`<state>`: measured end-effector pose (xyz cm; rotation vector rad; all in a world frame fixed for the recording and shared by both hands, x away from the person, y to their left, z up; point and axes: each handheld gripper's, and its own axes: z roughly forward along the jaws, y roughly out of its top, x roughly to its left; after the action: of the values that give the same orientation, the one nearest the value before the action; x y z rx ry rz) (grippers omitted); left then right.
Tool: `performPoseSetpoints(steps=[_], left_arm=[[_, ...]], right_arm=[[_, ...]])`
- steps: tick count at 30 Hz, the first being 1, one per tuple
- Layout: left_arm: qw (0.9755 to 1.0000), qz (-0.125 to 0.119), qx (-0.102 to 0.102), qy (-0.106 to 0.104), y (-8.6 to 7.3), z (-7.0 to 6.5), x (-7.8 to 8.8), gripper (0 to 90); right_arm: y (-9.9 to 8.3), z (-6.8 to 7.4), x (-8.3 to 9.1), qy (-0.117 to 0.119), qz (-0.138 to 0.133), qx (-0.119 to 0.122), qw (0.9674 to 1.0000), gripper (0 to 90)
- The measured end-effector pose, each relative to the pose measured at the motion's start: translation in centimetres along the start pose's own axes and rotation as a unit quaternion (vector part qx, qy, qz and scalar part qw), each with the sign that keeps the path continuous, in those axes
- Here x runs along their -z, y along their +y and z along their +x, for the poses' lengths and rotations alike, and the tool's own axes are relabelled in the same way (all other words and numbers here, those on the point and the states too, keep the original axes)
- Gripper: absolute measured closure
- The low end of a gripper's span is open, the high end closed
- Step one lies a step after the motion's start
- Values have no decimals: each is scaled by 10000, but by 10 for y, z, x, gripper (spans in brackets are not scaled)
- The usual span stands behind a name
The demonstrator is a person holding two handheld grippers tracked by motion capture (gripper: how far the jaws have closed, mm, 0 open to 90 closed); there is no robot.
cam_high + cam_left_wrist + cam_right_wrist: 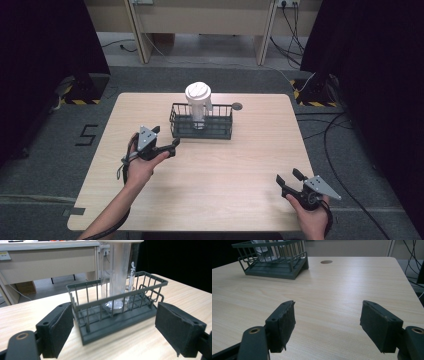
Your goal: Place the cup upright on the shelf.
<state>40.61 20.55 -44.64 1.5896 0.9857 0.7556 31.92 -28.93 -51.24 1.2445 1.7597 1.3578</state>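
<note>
**Tall cup in a light basket — tipping is the worry**

The left gripper (167, 146) is hovering just beside the near-left end of the dark grey wire basket (201, 131), jaws spread wide and holding nothing; in the left gripper view the basket's end (85, 322) is sitting between the two pads w/ room on both sides. Standing upright inside the basket is the tall clear plastic cup with a white lid (198, 102), rising well above the rim.

Likely trouble: if the jaws are closing on the thin wire bars instead of the solid base, the grip could be slipping or twisting the basket. The cup is top-heavy-looking, so any tilt or jerk is probably sending it against the wires or over the side. Pushing instead of gripping could be sliding the whole basket across the smooth pale wooden table (210, 200).

The right gripper (288, 179) is waiting well apart at the near-right corner, jaws also wide open and empty, aimed across bare tabletop — nothing is blocking it. A small round dark cable hole (237, 106) is lying just beside the basket's far-right corner; otherwise approach is clear.
</note>
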Motion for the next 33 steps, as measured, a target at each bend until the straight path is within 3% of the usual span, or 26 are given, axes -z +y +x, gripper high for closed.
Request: performPoseSetpoints(steps=[19, 26, 33], left_arm=[[9999, 91, 55, 129, -33, 11, 52, 148], [9993, 234, 90, 281, -54, 17, 65, 149], [9984, 342, 273, 355, -71, 22, 72, 155]], right_arm=[[0, 0, 0, -25, 1, 6, 10000, 287], [0, 0, 0, -30, 16, -1, 10000, 287], [0, 0, 0, -41, 19, 1, 10000, 287]])
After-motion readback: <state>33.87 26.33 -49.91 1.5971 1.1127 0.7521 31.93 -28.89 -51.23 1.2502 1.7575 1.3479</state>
